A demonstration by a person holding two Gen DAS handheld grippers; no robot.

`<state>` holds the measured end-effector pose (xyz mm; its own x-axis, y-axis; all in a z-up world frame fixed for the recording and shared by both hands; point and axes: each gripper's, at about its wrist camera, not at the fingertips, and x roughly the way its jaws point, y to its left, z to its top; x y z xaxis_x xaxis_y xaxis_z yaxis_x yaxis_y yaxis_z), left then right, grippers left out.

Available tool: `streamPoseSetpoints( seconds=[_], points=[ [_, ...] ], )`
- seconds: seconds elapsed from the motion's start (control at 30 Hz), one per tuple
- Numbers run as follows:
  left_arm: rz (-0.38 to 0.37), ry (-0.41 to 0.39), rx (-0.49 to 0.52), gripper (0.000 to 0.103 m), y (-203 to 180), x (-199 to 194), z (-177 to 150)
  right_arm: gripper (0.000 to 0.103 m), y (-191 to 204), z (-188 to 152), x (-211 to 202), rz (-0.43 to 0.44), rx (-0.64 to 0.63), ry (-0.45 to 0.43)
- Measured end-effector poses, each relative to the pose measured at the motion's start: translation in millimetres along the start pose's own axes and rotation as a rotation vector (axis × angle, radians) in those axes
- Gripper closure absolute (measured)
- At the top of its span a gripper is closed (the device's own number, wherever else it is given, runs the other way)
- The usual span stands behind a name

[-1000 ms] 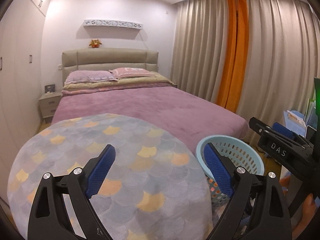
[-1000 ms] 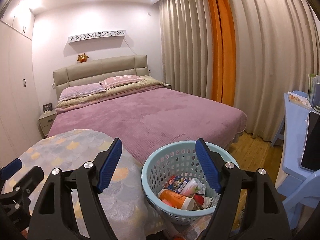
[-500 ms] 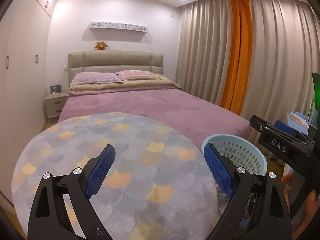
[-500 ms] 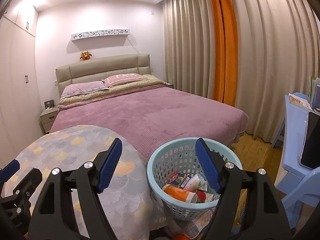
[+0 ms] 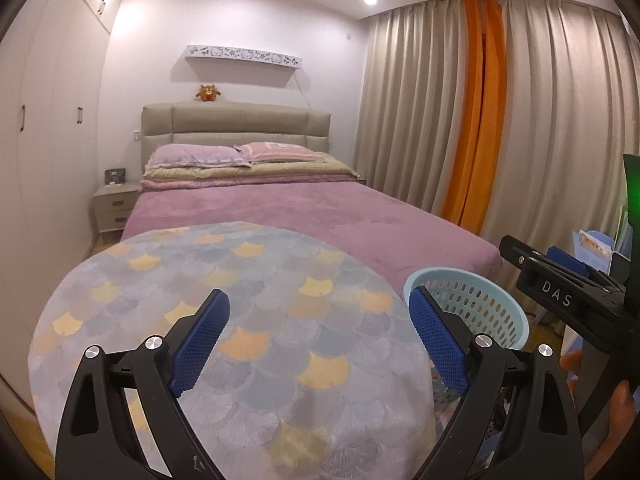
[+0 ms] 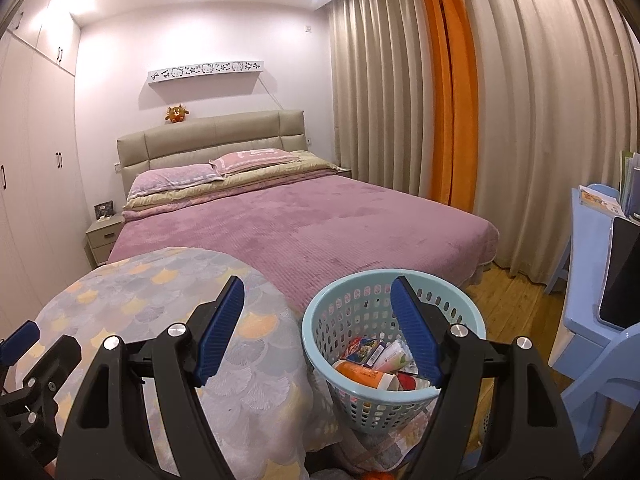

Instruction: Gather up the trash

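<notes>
A bedroom seen from two cameras, each looking forward along a hand-held gripper; places are given from the pale blue basket (image 6: 394,356)

Left of the basket stands a round counter (image 5: 248,300) under a cloth of grey and yellow fan shapes, and no loose litter shows on its top. The left hand-held gripper (image 5: 318,340) hangs over the counter's near side with its blue pads spread wide and nothing between them. From this hand-held gripper the basket (image 5: 474,306) lies ahead and to the right, just past the counter's right edge, its rim partly hidden behind the right pad

At the basket itself, the right hand-held gripper (image 6: 318,326) hovers a little left of the opening, jaws wide apart and empty. Its right pad overlaps the basket's mouth in the right wrist view, its left pad sits over the counter edge. Inside the basket lies the trash: an orange bottle (image 6: 362,374) on its side, long axis running left to right, touching a printed packet (image 6: 362,350) and a pale tube (image 6: 396,360) behind it

The right hand-held gripper looks the nearer to the basket. Beyond the basket is a bed (image 6: 320,216) with a mauve cover, and right of it a blue desk (image 6: 592,248)

With no litter visible outside the basket, collecting looks near its end
</notes>
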<state>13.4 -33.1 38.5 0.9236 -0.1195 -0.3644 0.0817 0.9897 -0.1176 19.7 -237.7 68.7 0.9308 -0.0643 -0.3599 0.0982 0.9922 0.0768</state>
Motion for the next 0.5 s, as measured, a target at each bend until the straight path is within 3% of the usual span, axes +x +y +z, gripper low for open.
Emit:
streamPoseSetpoints(
  seconds=[0.5],
  points=[
    [-0.005, -0.002, 0.000, 0.014, -2.3, -2.0, 0.5, 0.031, -1.6, 0.1, -5.3, 0.005, 0.005, 0.006]
  ],
)
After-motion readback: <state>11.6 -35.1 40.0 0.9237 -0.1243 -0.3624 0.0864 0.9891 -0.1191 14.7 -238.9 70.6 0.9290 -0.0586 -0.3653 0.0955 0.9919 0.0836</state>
